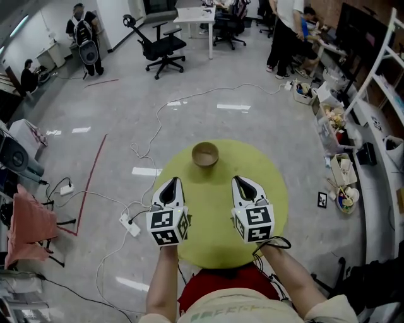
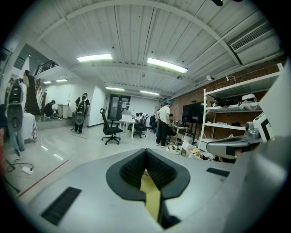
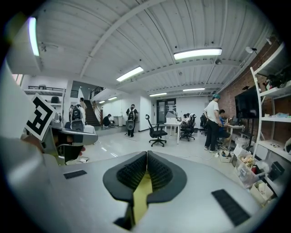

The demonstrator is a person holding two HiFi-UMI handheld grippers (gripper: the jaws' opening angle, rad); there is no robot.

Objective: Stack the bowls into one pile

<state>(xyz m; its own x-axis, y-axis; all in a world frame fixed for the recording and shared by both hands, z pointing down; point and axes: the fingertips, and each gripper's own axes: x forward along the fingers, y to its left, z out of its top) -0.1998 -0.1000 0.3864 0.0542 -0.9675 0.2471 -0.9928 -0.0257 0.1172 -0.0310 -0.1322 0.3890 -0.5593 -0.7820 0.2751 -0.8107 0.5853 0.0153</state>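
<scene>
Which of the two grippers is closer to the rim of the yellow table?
The left gripper: it hangs at the left rim of the table, while the right gripper is well inside it.

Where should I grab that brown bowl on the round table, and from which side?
Probably best to take the bowl by its near rim, one jaw inside and one outside, coming down from above. It sits upright, mouth open, on the table, and nothing crowds it. The left tongs and right tongs are shut, so open one first.

Glossy grey floor (image 1: 208, 88), black office chairs (image 1: 159, 45), white desk (image 1: 194, 17), ceiling strip lights (image 2: 166, 65).
</scene>
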